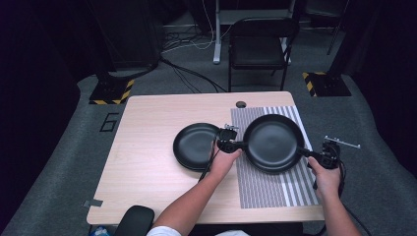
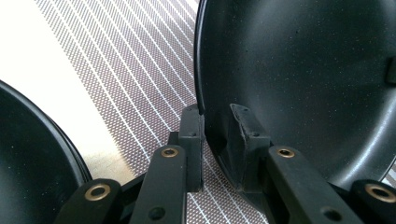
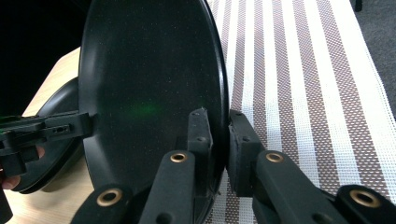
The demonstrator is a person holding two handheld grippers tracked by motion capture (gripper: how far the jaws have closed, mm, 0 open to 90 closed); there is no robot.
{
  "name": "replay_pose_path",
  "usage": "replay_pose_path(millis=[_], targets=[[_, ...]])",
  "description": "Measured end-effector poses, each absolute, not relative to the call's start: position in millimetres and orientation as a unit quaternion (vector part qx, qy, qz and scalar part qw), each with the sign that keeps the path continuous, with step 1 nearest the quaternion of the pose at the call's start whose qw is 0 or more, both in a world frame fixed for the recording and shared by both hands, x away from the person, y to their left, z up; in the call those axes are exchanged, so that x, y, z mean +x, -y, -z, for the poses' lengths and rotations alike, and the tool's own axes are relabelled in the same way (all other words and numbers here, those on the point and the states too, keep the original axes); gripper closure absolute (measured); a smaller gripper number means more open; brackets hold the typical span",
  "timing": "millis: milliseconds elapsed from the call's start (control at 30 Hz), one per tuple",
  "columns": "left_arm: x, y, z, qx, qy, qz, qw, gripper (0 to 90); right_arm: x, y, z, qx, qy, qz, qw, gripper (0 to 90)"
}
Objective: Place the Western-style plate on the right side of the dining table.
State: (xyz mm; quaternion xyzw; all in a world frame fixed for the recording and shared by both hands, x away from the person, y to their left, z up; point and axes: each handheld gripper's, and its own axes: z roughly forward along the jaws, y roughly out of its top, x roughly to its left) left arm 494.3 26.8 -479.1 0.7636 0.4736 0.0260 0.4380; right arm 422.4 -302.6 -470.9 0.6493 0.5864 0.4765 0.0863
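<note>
The large round black non-stick pan (image 1: 274, 142) sits between the two claws, gripped by its rim on opposite sides. In the high view the left gripper (image 1: 232, 144) pinches the pan's near-left edge while the right gripper (image 1: 314, 155) pinches its right edge, so the pan spans the gap from one claw to the other above the striped brown-and-white woven placemat (image 1: 260, 189).

In the left gripper view the pan's dark speckled inner face (image 2: 303, 79) rises just ahead and to the right of the left gripper (image 2: 215, 126); its thin rim runs down into the narrow slot between the two black jaws, one jaw on the outside of the wall and one on the inside. The jaws stand narrow, clamped on that rim.

In the right gripper view the right gripper (image 3: 218, 135) has the rim of the pan (image 3: 149, 93) between its jaws too, one jaw against the inner face and the other behind the edge; the jaws are close together and holding it. Far across the pan from this claw, the left gripper (image 3: 51, 128) meets the opposite rim.

A second, smaller round black pan (image 1: 195, 146) rests on the light wooden table (image 1: 147, 162), just beside the left claw on its outer side, apart from the held pan.

No brand, label or lettering can be read on either pan or on the placemat.
</note>
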Motion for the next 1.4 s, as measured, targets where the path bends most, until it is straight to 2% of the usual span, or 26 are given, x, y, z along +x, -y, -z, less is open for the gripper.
replay_pose_path(millis=[1400], targets=[[506.9,-19.3,497.2,0.766,-0.488,-0.019,0.419,75.0,440.8,306.5,494.5,0.664,-0.591,-0.452,0.075,79.0]])
